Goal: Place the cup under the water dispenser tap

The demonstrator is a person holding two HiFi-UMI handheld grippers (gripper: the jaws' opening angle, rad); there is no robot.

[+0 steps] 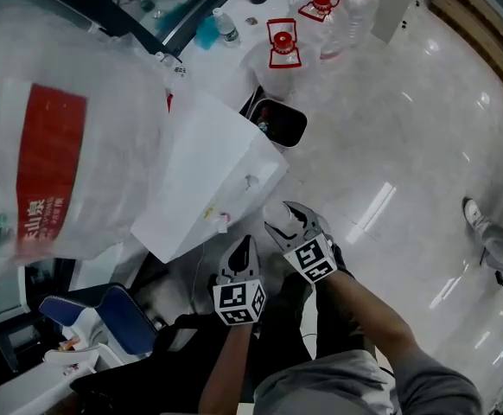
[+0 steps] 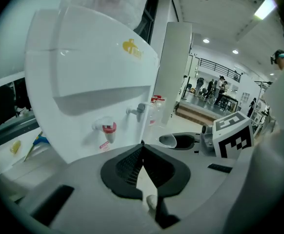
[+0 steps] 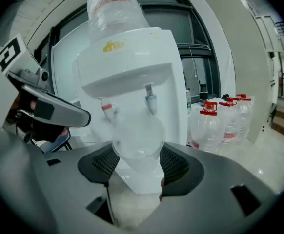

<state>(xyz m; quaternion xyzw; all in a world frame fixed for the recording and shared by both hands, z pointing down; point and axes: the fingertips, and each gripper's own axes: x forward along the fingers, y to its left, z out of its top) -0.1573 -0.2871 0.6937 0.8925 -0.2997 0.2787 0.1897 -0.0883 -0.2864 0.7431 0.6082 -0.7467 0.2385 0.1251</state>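
Right gripper view shows the right tongs [image 3: 139,164] clenched on a clear plastic cup [image 3: 136,140], which is gripped across its side wall. Whether it sits fully upright cannot be told through the transparent plastic. Ahead of these tongs and somewhat above their tips the white water dispenser [image 3: 132,57] is seen. A grey tap [image 3: 151,100] is set just above the cup's line and a red tap [image 3: 108,109] to the left of it. The cup is apart from both and is not yet placed under either. The left tongs [image 2: 142,149] are seen closed tip to tip with nothing between them, just beside the right tongs. The cup is judged to be very light, thin-walled and soft, so it is easily dented or squeezed out of round, and its smooth wall is likely slippery. A hold at low to mid wall with gentle pressure is judged best, with the rim left free. A hard squeeze could crack the cup or make it pop out when it is set down beneath the tap.
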